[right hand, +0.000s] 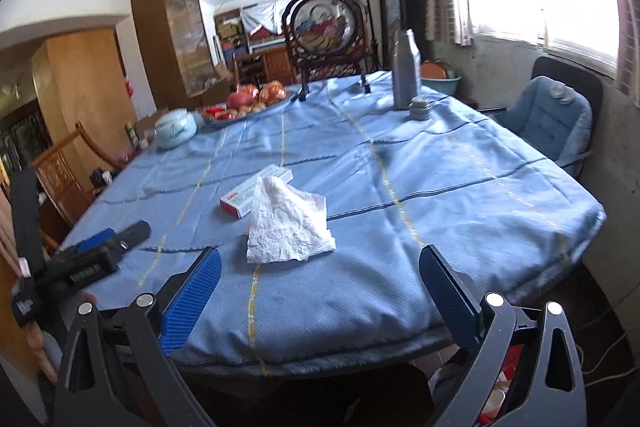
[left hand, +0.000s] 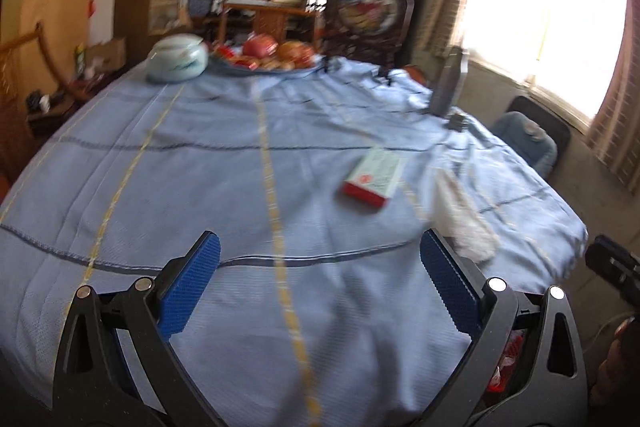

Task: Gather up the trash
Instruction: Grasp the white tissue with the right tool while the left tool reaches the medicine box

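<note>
While both jaws stand wide apart, the left hand-held gripper (left hand: 320,267) and right hand-held gripper (right hand: 320,279) hover over the bench (right hand: 460,227); a crumpled tissue (right hand: 290,223) touches a red-and-white box (right hand: 256,195) at frame centre.

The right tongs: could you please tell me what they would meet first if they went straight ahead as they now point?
Most likely the crumpled white paper towel lying just ahead of the open right tongs, slightly to their left; depth is uncertain.

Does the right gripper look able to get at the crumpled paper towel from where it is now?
Probably yes. The right gripper is open and empty, and the paper towel lies just ahead on the blue tablecloth with bare cloth between. The red-and-white box sits behind it, out of the path.
</note>
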A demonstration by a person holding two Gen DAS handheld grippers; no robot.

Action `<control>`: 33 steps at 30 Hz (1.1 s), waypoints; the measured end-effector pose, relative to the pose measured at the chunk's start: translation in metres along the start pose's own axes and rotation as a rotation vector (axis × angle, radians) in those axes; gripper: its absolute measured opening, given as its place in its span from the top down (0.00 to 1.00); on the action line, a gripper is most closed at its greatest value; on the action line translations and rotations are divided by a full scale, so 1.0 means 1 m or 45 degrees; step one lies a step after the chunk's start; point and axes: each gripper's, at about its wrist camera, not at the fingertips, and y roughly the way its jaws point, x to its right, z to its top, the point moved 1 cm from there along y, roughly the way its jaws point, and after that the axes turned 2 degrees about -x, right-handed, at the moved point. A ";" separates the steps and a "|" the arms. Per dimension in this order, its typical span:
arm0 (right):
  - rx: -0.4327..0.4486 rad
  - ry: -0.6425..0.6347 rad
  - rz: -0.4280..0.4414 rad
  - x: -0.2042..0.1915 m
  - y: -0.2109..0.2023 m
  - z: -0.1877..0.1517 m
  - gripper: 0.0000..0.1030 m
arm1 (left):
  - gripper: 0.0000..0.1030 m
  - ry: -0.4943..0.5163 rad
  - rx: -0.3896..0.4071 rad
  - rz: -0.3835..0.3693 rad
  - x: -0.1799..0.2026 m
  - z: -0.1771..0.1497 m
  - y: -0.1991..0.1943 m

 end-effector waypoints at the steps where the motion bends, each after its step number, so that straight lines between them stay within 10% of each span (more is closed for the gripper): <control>1: -0.020 -0.011 0.001 -0.002 0.009 0.000 0.06 | 0.07 -0.018 -0.012 0.006 -0.005 0.000 0.003; 16: -0.210 -0.186 -0.018 -0.040 0.116 0.019 0.06 | 0.07 -0.064 -0.142 0.054 -0.024 0.004 0.030; 19: -0.211 -0.170 0.010 -0.034 0.118 0.018 0.45 | 0.07 -0.041 -0.147 0.053 -0.018 0.010 0.030; 20: -0.220 -0.157 0.028 -0.031 0.119 0.018 0.81 | 0.07 -0.029 -0.148 0.050 -0.015 0.013 0.031; 21: -0.237 -0.121 0.069 -0.023 0.119 0.016 0.95 | 0.07 -0.014 -0.148 0.048 -0.011 0.016 0.032; 33: 0.013 0.094 0.079 0.051 0.039 0.019 0.92 | 0.07 0.242 -0.328 0.003 0.071 0.061 0.103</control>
